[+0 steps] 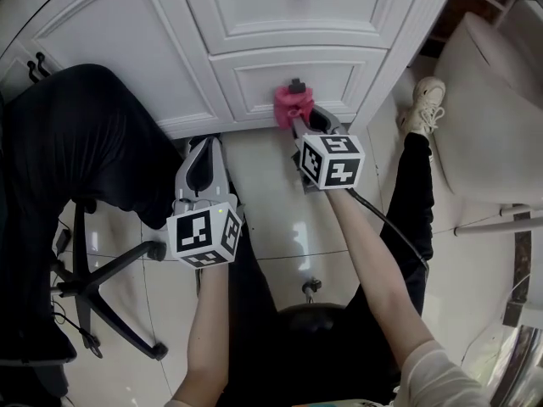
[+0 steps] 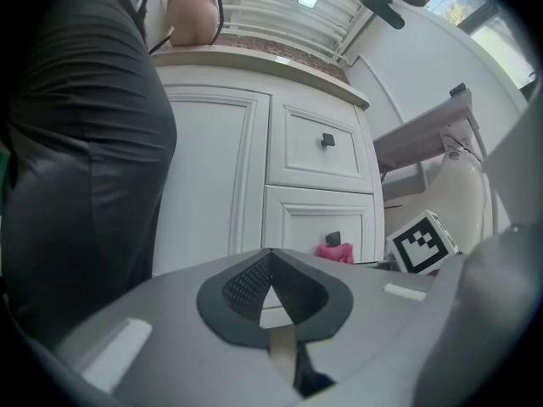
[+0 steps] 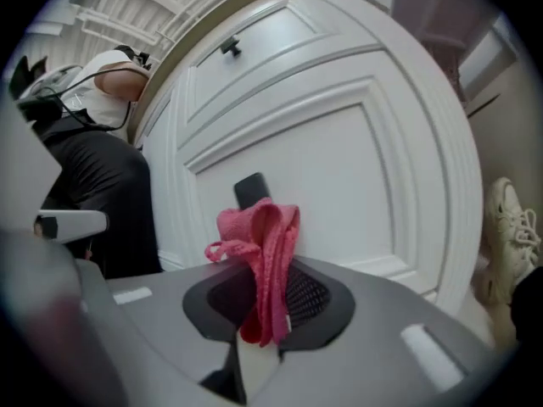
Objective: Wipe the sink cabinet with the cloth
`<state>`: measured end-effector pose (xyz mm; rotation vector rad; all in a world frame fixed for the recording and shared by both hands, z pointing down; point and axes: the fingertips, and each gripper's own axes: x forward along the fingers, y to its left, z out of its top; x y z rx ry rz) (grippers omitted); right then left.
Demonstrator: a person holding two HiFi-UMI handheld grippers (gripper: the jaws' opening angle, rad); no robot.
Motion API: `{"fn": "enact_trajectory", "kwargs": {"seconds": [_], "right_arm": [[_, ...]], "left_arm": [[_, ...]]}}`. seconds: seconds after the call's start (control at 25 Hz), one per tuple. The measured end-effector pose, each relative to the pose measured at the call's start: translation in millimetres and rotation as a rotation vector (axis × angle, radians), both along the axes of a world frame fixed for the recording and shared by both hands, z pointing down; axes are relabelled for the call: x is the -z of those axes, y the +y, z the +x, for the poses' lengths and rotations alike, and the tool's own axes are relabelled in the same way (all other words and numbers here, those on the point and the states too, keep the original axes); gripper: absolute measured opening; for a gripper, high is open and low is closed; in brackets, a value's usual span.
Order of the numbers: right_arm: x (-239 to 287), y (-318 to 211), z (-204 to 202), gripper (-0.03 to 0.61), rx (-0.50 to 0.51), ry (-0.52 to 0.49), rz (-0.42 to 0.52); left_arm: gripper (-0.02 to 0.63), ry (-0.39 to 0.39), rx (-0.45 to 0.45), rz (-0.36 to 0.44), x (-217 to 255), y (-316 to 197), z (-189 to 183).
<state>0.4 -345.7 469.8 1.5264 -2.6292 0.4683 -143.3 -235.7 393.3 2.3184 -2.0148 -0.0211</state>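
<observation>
The white sink cabinet (image 1: 280, 24) fills the top of the head view, with a lower drawer (image 3: 339, 176) and its dark knob (image 3: 250, 189). My right gripper (image 1: 297, 119) is shut on a pink cloth (image 3: 263, 253), which it holds against the lower drawer front just under the knob. The pink cloth (image 1: 291, 104) bunches up above the jaws. My left gripper (image 1: 204, 170) hangs lower and to the left, near the cabinet's base, jaws closed with nothing between them. In the left gripper view the cloth (image 2: 334, 252) shows at the lower drawer.
A person in black clothes (image 1: 76, 142) stands at the left against the cabinet door. A black chair base (image 1: 93, 287) rests on the tiled floor. A leg with a white shoe (image 1: 422, 100) lies to the right, beside a white fixture (image 1: 492, 108).
</observation>
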Motion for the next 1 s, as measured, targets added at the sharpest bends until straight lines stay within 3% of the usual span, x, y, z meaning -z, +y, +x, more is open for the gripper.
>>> {"fn": "enact_trajectory", "kwargs": {"seconds": [0.2, 0.36, 0.52, 0.6, 0.72, 0.88, 1.0], "right_arm": [[9, -7, 84, 0.063, -0.189, 0.018, 0.042], [9, -4, 130, 0.066, -0.265, 0.093, 0.056], [3, -3, 192, 0.062, -0.464, 0.023, -0.022], [13, 2, 213, 0.061, -0.512, 0.027, -0.022], [57, 22, 213, 0.061, -0.511, -0.039, 0.044], [133, 72, 182, 0.061, -0.439, -0.171, 0.146], [162, 112, 148, 0.061, -0.360, -0.152, 0.193]], "left_arm": [[0.014, 0.010, 0.004, 0.001, 0, -7, 6], [0.014, -0.002, -0.020, 0.002, 2, -9, 22], [0.014, -0.019, -0.056, 0.029, 16, -9, 38], [0.015, -0.019, -0.062, 0.047, 26, -7, 41], [0.014, 0.002, -0.042, 0.076, 43, -4, 42], [0.014, 0.003, -0.077, 0.138, 79, 11, 67], [0.015, 0.000, -0.104, 0.184, 105, 25, 83]]}}
